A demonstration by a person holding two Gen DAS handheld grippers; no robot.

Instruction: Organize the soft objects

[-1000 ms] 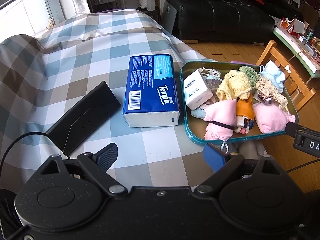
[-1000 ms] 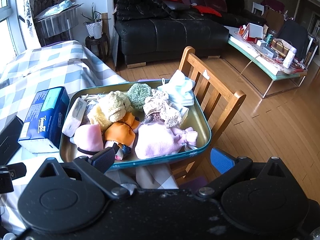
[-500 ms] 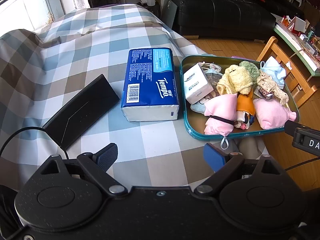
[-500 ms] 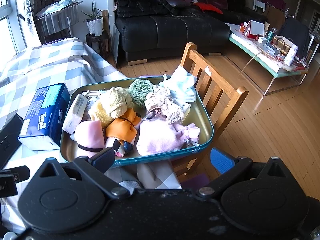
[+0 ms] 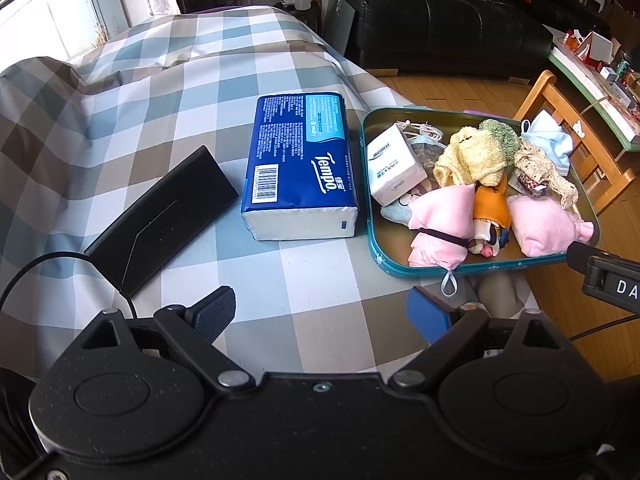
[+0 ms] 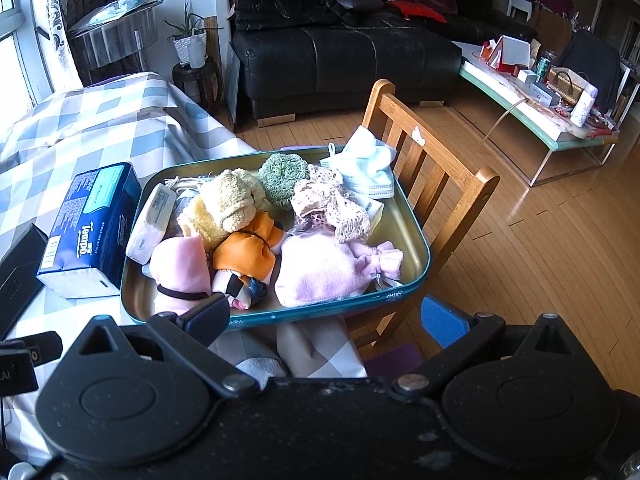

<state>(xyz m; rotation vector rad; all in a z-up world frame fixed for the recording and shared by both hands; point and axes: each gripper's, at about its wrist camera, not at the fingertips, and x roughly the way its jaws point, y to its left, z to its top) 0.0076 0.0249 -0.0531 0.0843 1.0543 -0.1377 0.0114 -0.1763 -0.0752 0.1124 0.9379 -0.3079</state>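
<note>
A teal-rimmed metal tray (image 5: 476,270) (image 6: 416,232) sits at the table's right edge, piled with soft things: two pink pouches (image 5: 540,228) (image 6: 320,272), an orange cloth (image 6: 248,250), a yellow knit toy (image 5: 470,158) (image 6: 228,204), a green crochet pad (image 6: 282,174), a lace piece (image 6: 332,204), a pale blue mask (image 6: 370,168) and a small white tissue pack (image 5: 394,164). My left gripper (image 5: 320,314) is open and empty above the tablecloth in front of the tray. My right gripper (image 6: 324,318) is open and empty at the tray's near rim.
A blue Tempo tissue pack (image 5: 302,164) (image 6: 90,228) lies left of the tray. A black flat case (image 5: 160,220) lies further left on the checked tablecloth (image 5: 120,120). A wooden chair (image 6: 432,184) stands behind the tray, a black sofa (image 6: 340,52) beyond.
Both grippers have drawn back and up slightly, so the tray and tissue pack sit a little higher in view. Nothing was grasped or moved.
</note>
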